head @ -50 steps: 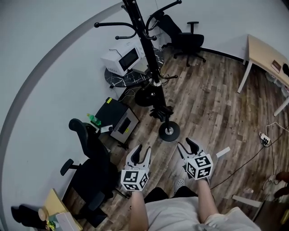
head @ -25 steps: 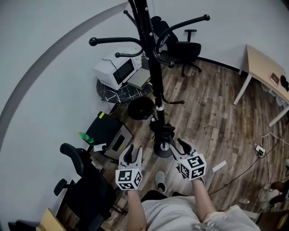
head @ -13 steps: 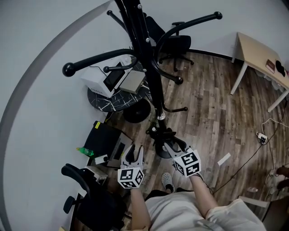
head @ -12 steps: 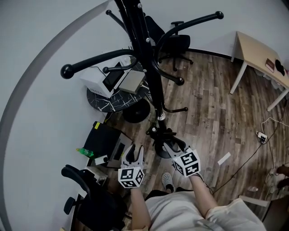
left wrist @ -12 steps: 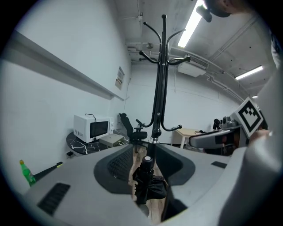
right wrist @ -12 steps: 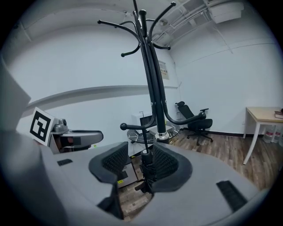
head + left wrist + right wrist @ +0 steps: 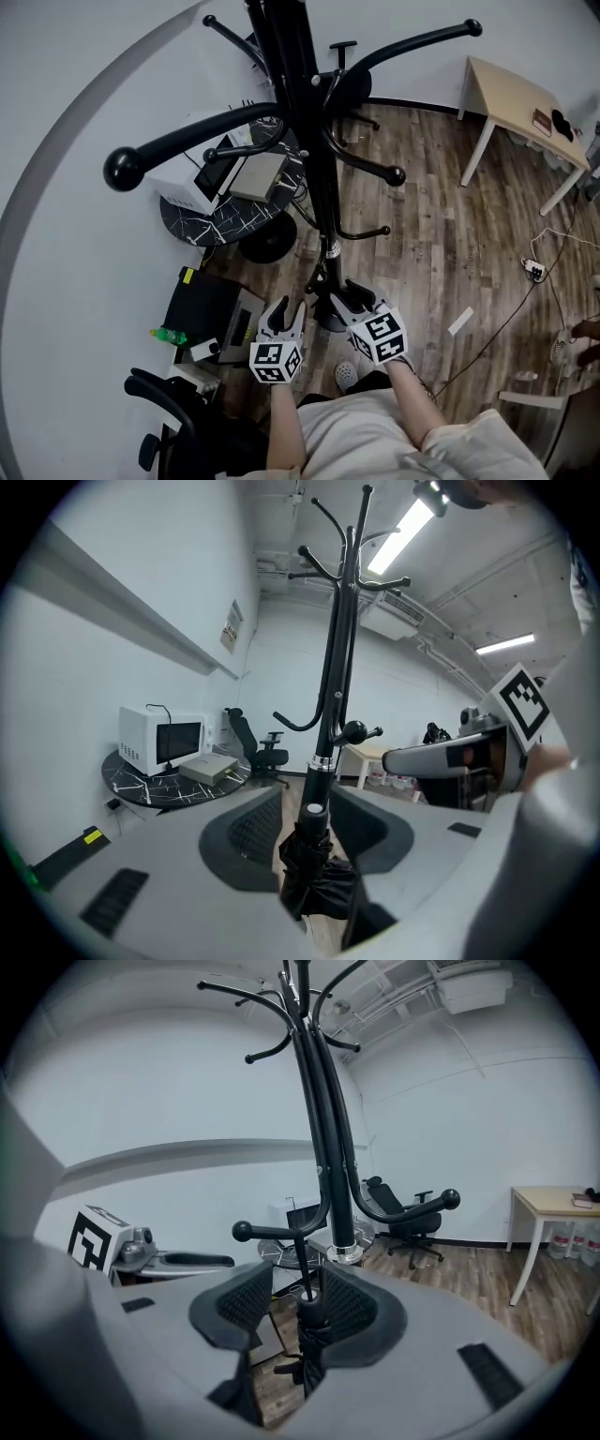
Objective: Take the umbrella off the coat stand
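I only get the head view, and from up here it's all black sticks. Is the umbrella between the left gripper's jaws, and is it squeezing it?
Observer: It's between them, but it isn't being squeezed. The left gripper view shows the folded black umbrella standing between the jaws of the left gripper, and those jaws are apart, not closed on it.
Operator: What about the other one?
Observer: The right gripper is open too. Its own view shows the top of the umbrella between its jaws, closer to the right-hand one.
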